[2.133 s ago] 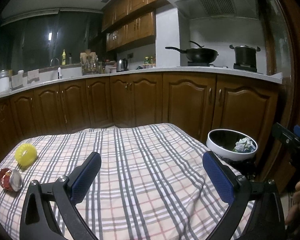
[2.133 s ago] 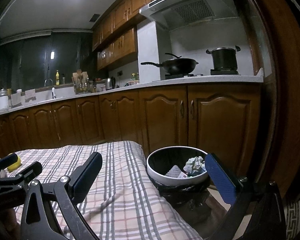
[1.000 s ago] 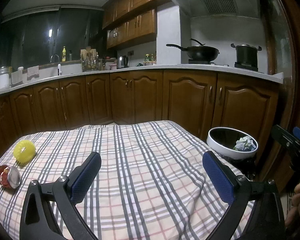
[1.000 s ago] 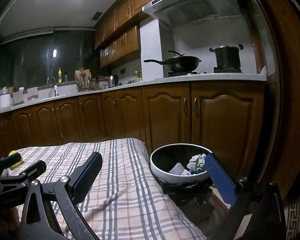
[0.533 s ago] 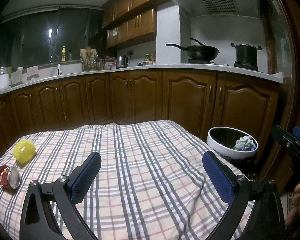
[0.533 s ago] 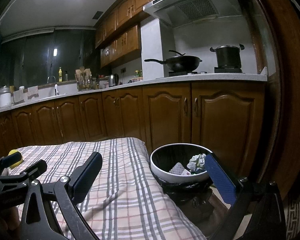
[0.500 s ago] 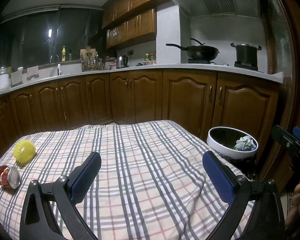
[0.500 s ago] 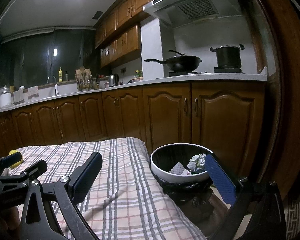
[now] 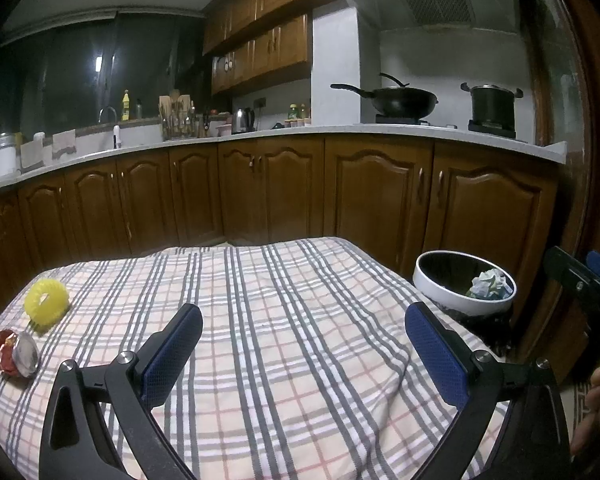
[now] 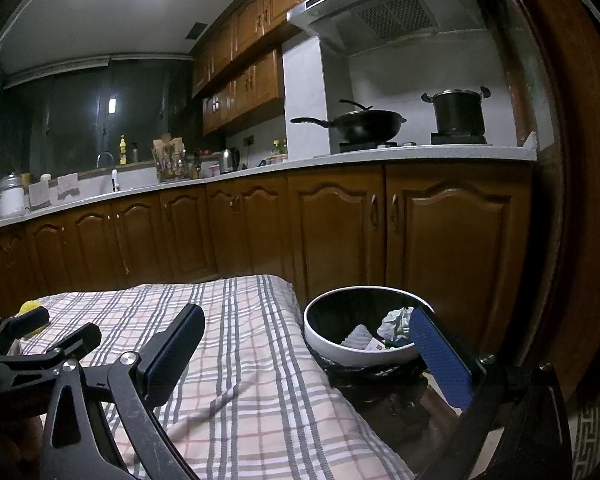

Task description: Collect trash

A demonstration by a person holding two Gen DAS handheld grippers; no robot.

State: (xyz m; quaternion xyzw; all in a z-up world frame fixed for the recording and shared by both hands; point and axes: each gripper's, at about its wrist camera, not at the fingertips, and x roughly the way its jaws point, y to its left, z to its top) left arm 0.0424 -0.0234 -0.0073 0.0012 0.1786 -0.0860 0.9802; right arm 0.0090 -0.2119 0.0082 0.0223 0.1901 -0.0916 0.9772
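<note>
nothing moved, both claws apart, red wrapper far left of left claw

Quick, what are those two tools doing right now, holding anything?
Left tool: open, holding nothing.
Right tool: open, holding nothing.

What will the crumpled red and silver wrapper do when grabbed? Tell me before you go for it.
The wrapper looks like thin creased foil, so it probably weighs little and crushes flat between the fingers. Lying loose on soft plaid cloth, it may skid if nudged. Its shiny face could slip.
</note>
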